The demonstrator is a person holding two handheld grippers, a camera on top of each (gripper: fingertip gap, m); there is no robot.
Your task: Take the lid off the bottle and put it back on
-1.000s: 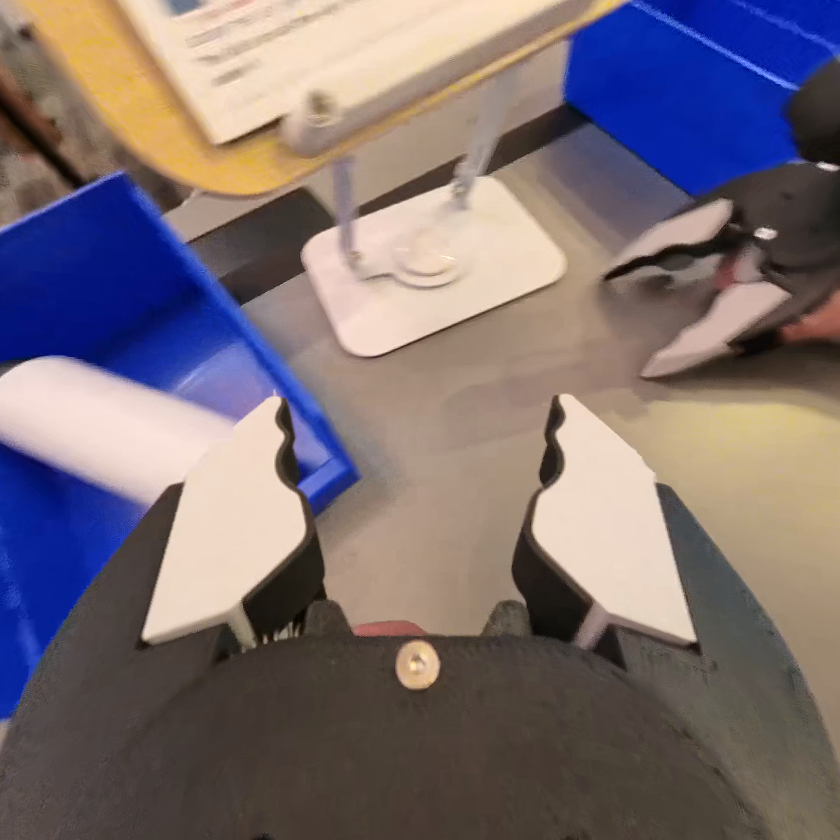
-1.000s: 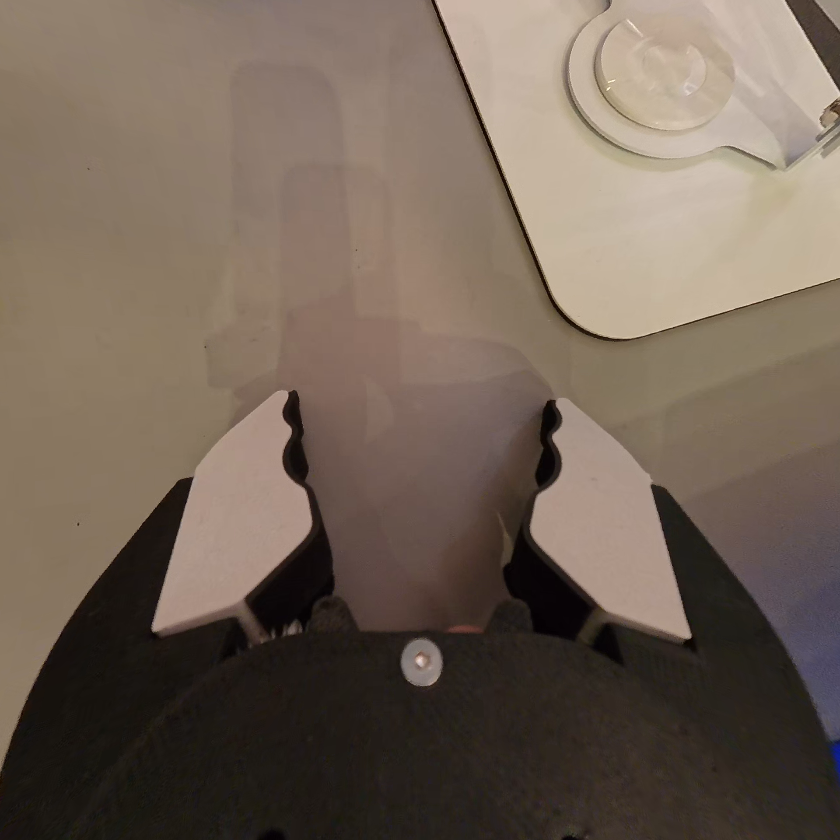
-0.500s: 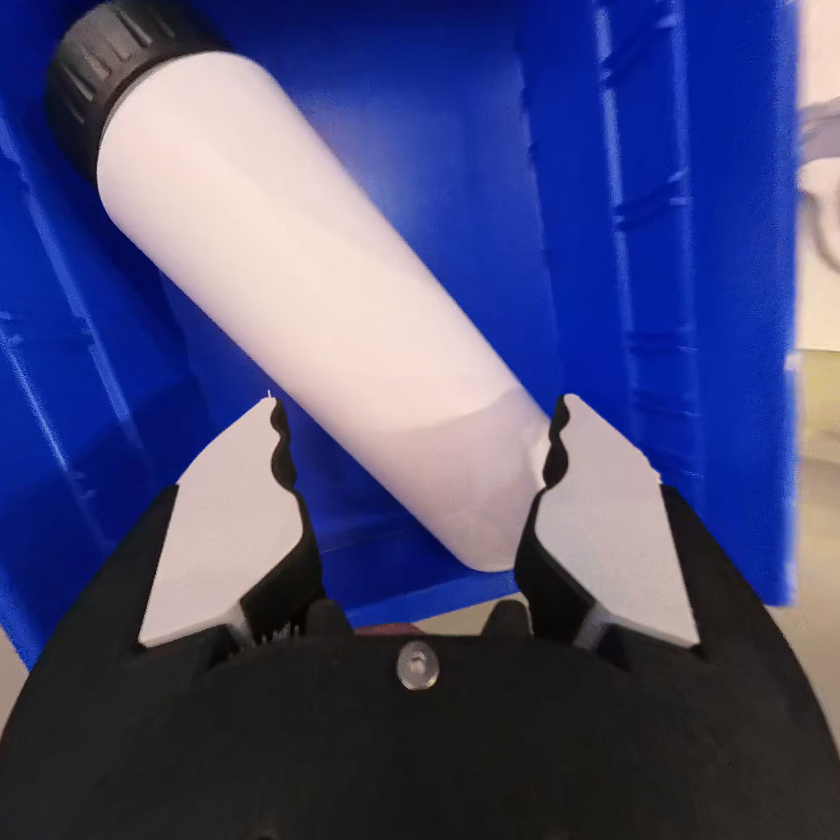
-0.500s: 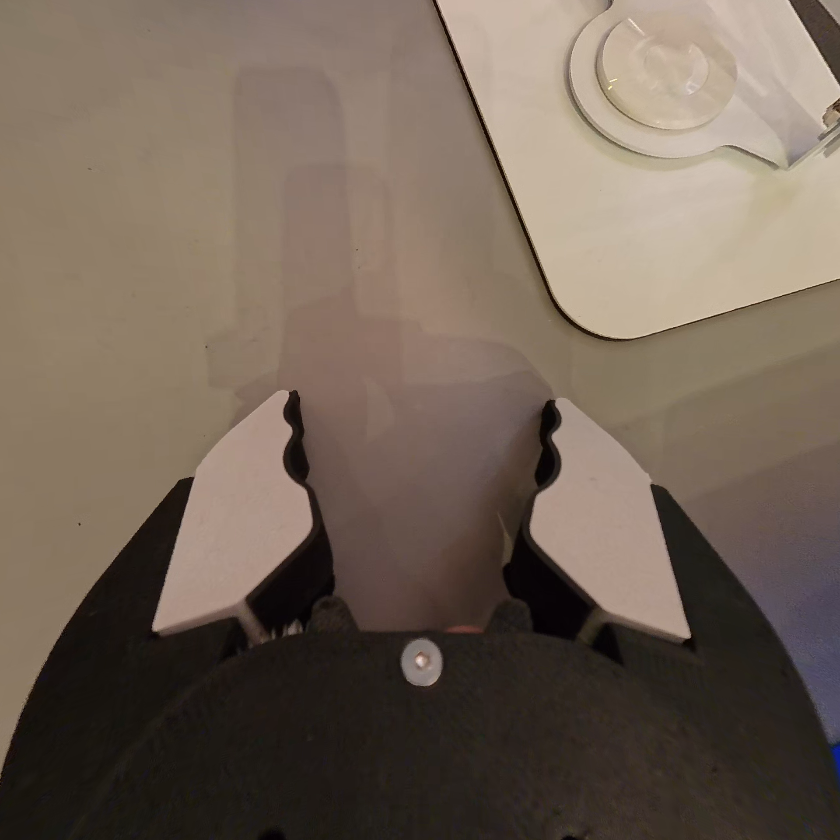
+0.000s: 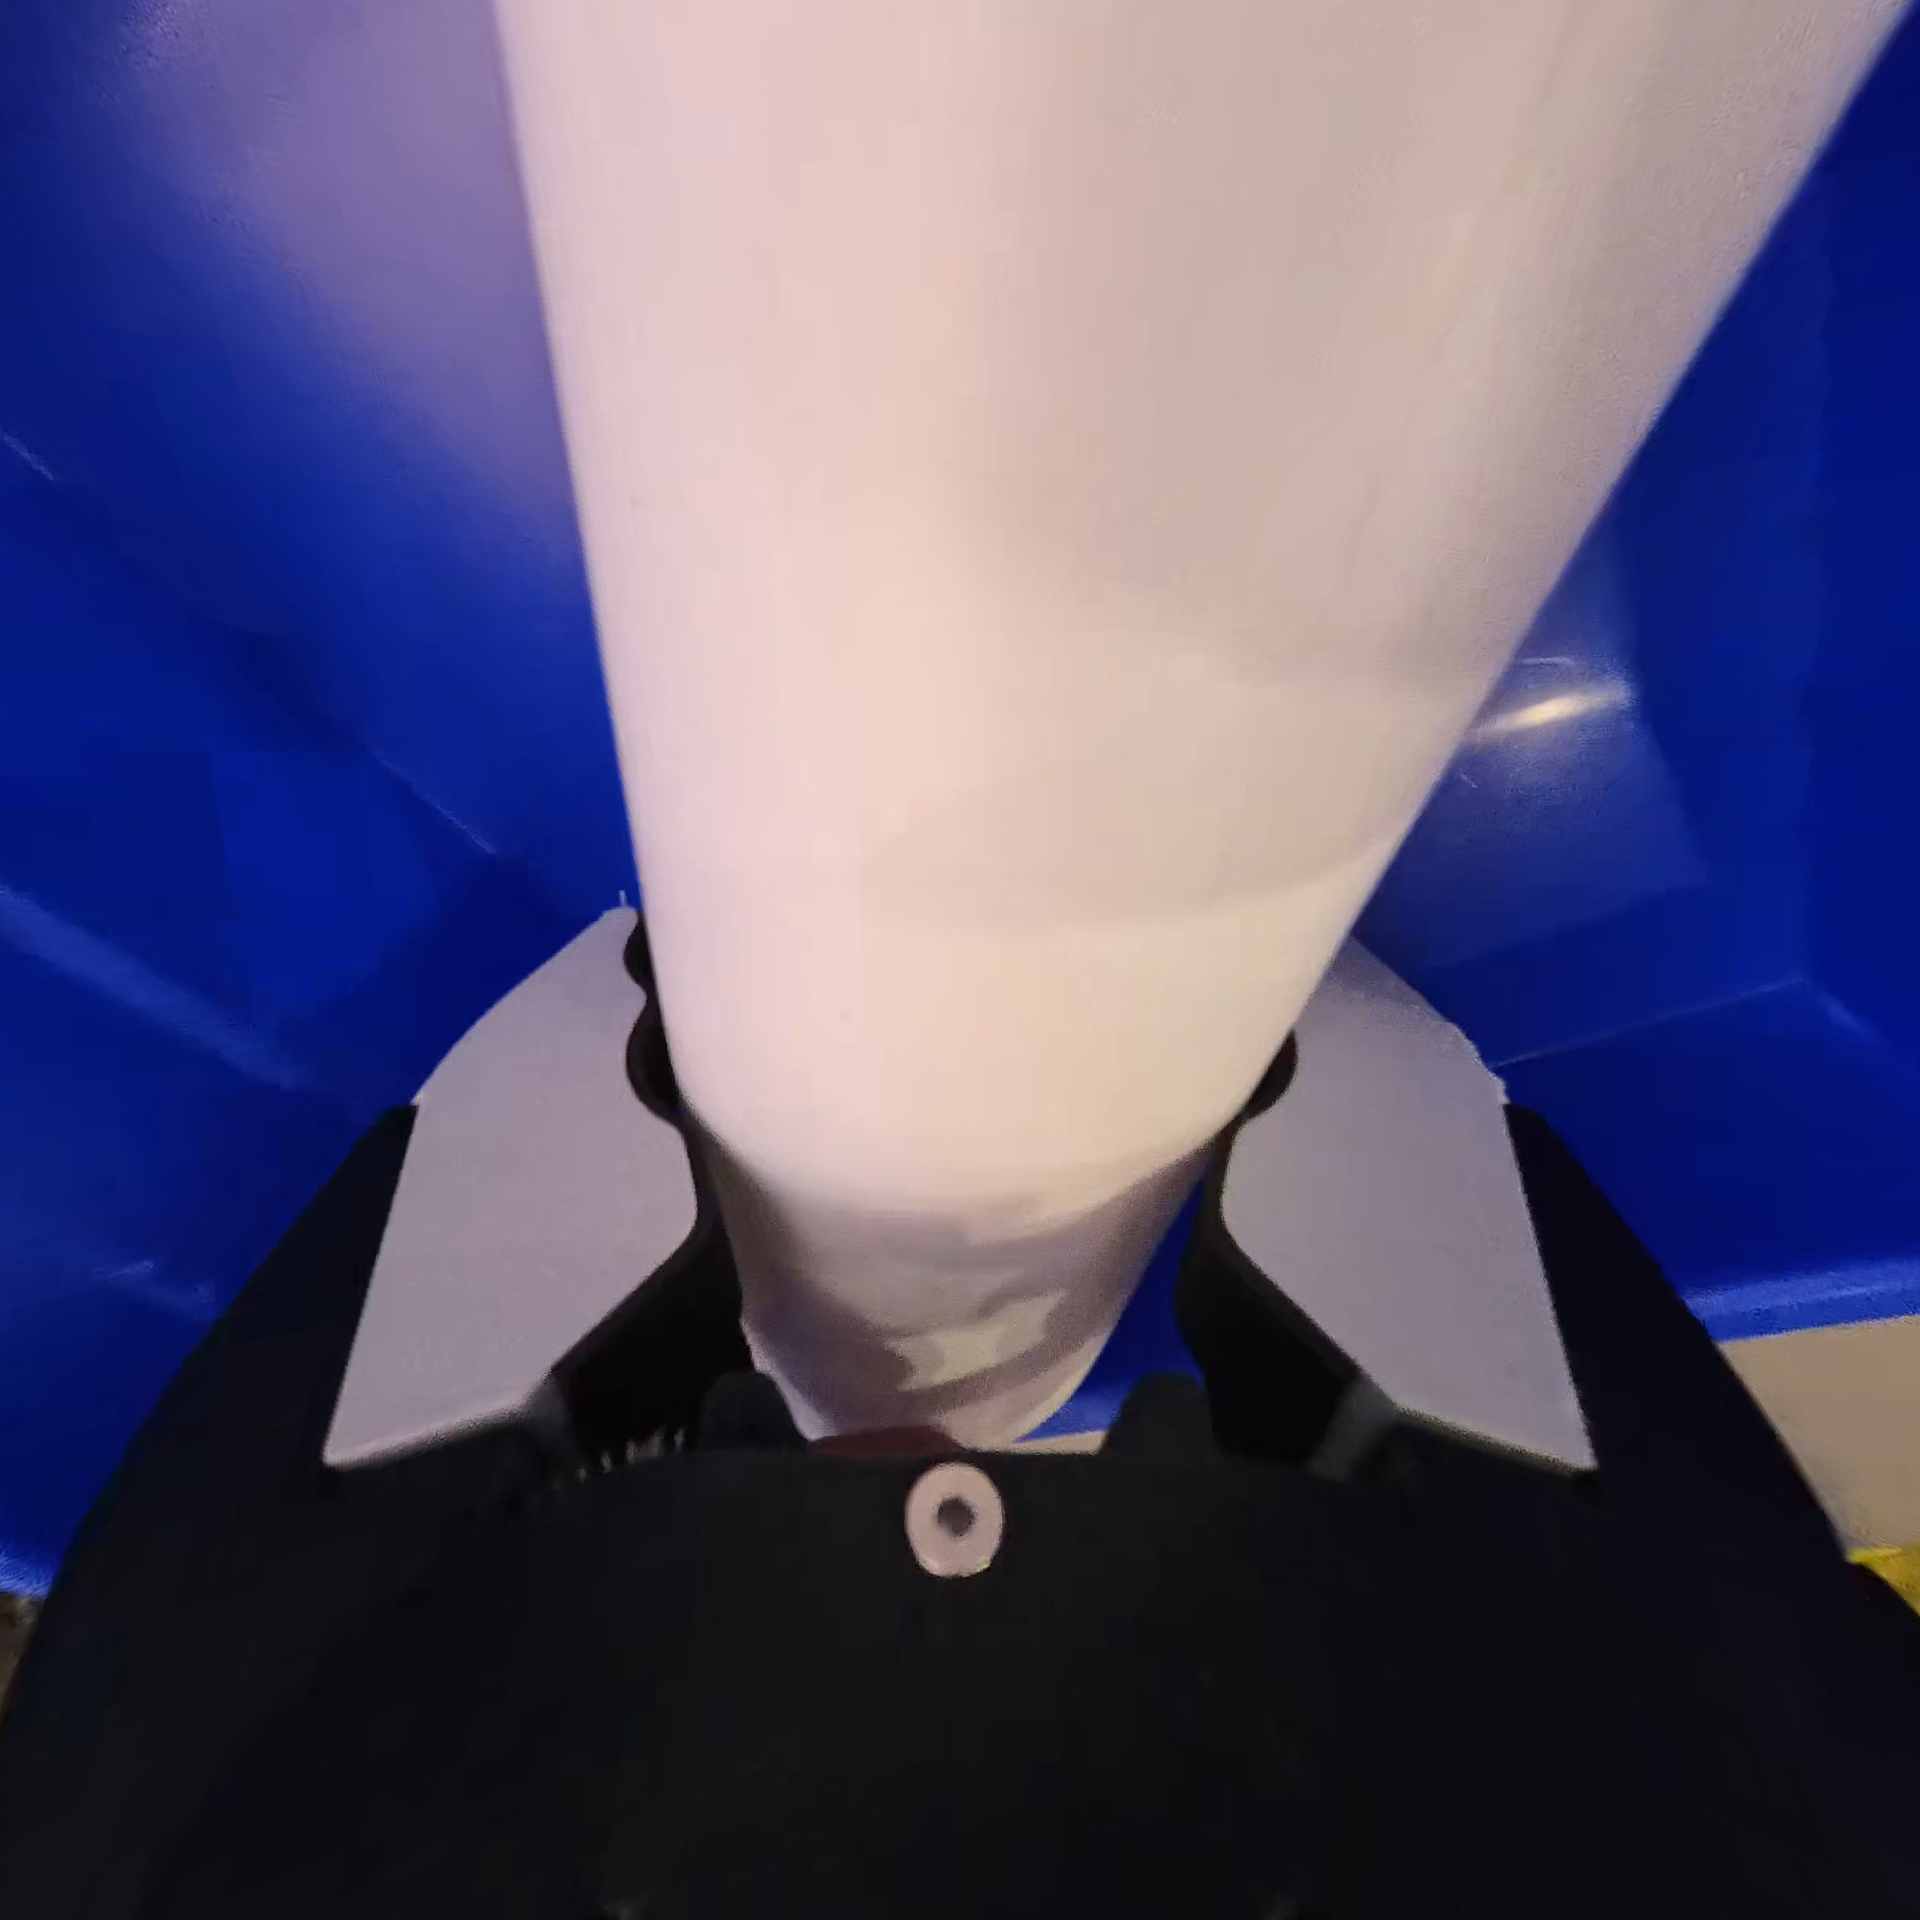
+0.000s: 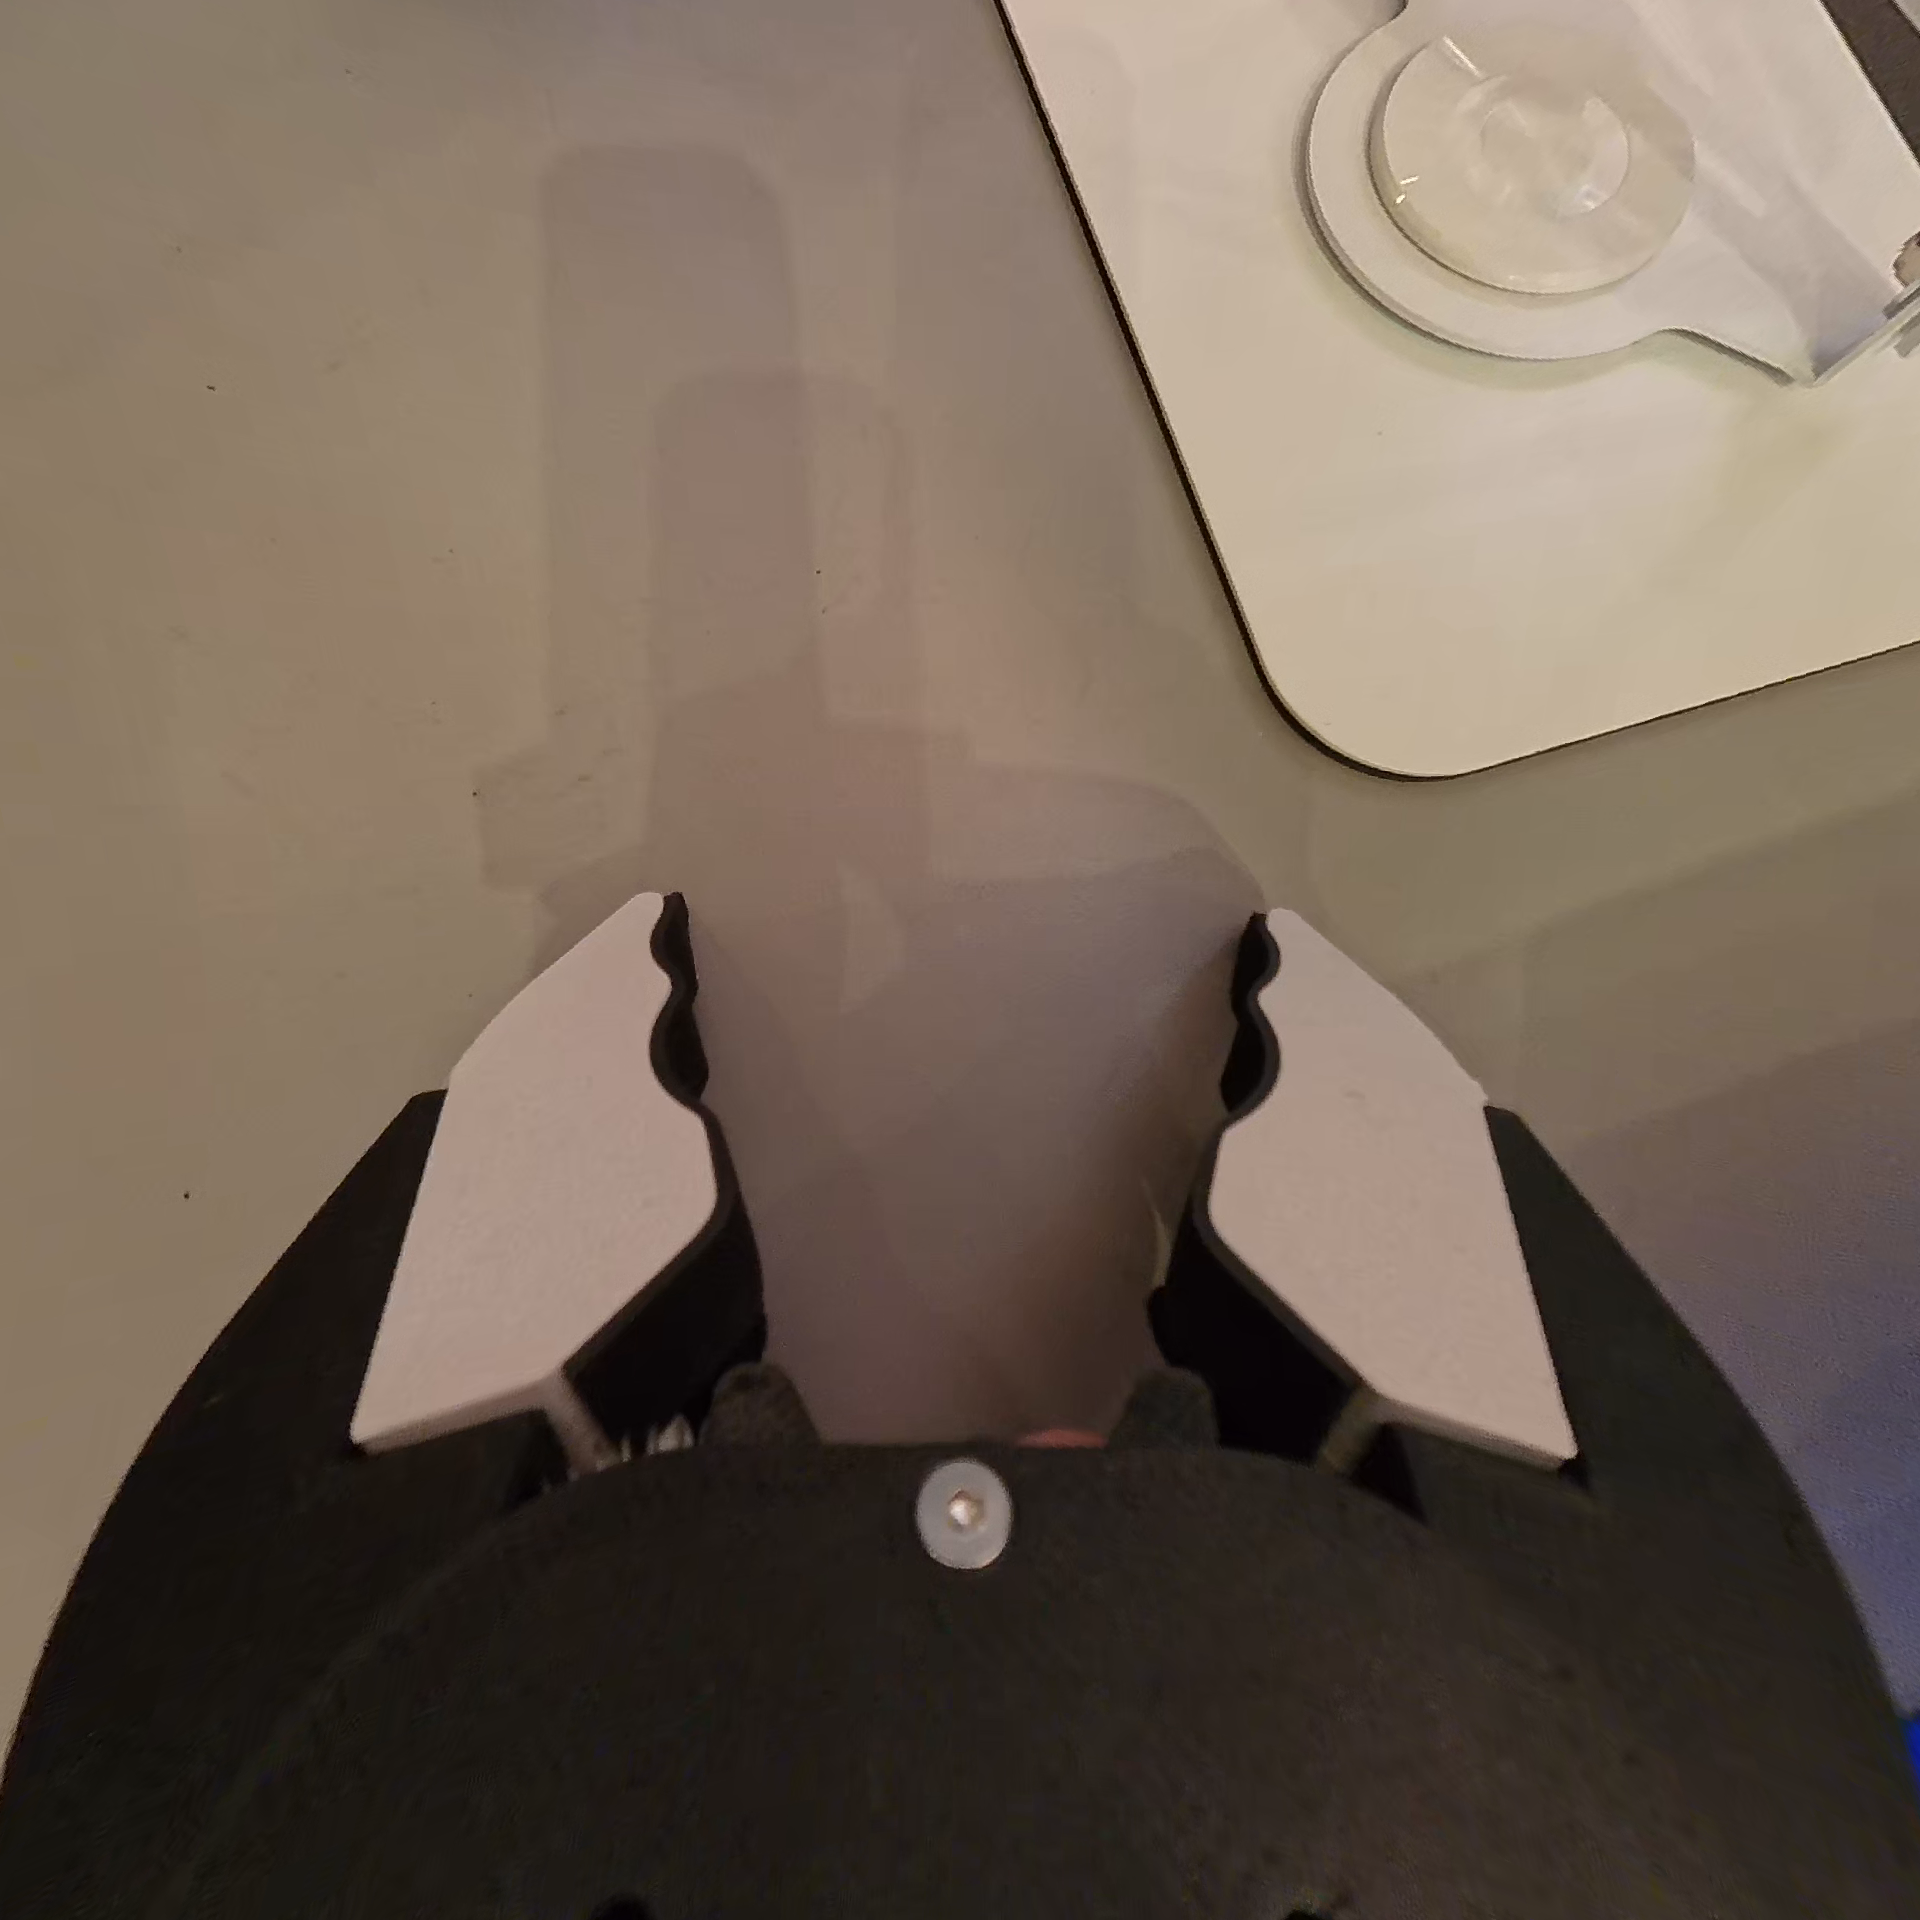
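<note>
In the left wrist view a white bottle [image 5: 1039,520] lies in a blue bin [image 5: 260,623] and fills most of the picture. Its base end sits between the fingers of my left gripper [image 5: 966,987]. The jaws stand wide apart on either side of the bottle, close to or touching its sides. The bottle's black lid is out of the picture. In the right wrist view my right gripper [image 6: 966,935] is open and empty, low over the grey table [image 6: 312,468].
A white flat stand base [image 6: 1507,468] with a clear round disc [image 6: 1527,177] lies on the table at the upper right of my right gripper. The blue bin's walls surround the bottle on both sides.
My left gripper swung from the table into the blue bin and moved forward until the bottle's base came between its fingers. The right gripper has not moved.
</note>
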